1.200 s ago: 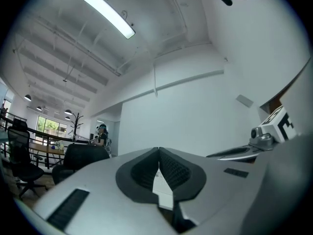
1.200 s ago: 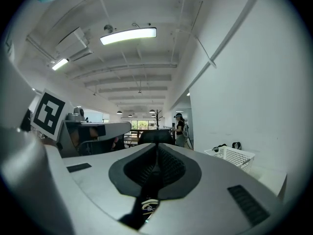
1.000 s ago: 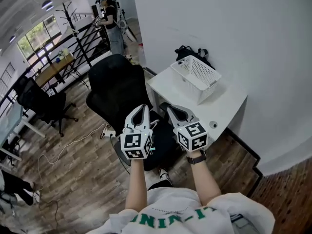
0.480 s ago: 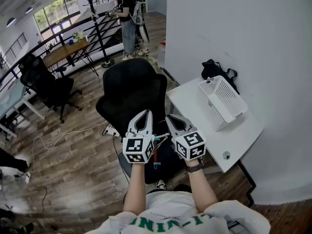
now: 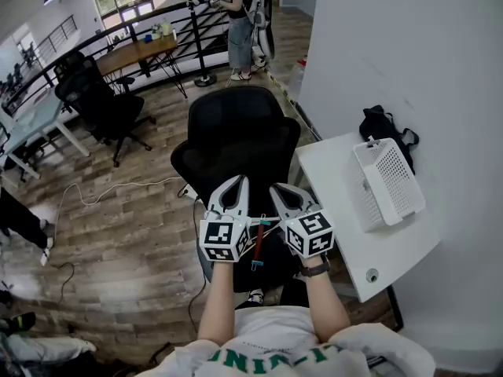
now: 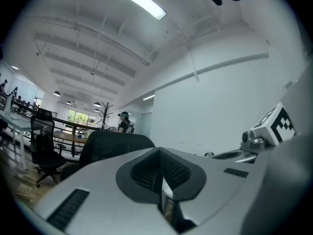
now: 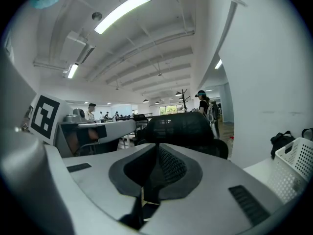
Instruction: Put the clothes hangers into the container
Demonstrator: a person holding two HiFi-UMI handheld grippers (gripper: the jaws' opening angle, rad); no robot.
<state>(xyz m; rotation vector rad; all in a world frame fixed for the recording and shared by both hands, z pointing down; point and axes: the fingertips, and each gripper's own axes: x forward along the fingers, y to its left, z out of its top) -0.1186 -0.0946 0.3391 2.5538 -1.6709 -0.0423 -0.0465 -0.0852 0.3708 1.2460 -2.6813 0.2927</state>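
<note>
A white perforated basket (image 5: 389,181) stands on the white table (image 5: 334,183) at the right; its corner also shows in the right gripper view (image 7: 298,160). Red and teal hanger parts (image 5: 257,246) lie on the seat of a black office chair (image 5: 240,132), mostly hidden between my two grippers. My left gripper (image 5: 236,182) and right gripper (image 5: 280,188) hang side by side over that seat, pointing at the chair back. Both are shut with nothing between the jaws, as the left gripper (image 6: 159,152) and right gripper (image 7: 157,147) views show.
A black bag (image 5: 385,124) lies against the wall behind the basket. A small round fitting (image 5: 372,275) sits in the table's near corner. A cable (image 5: 102,199) trails over the wood floor at left. A person (image 5: 244,6) stands far back by a railing, desks and chairs.
The view has swung so that the basket and table sit further right. Both grippers have moved over the chair seat, and the red and teal hanger parts have come into sight between them.
</note>
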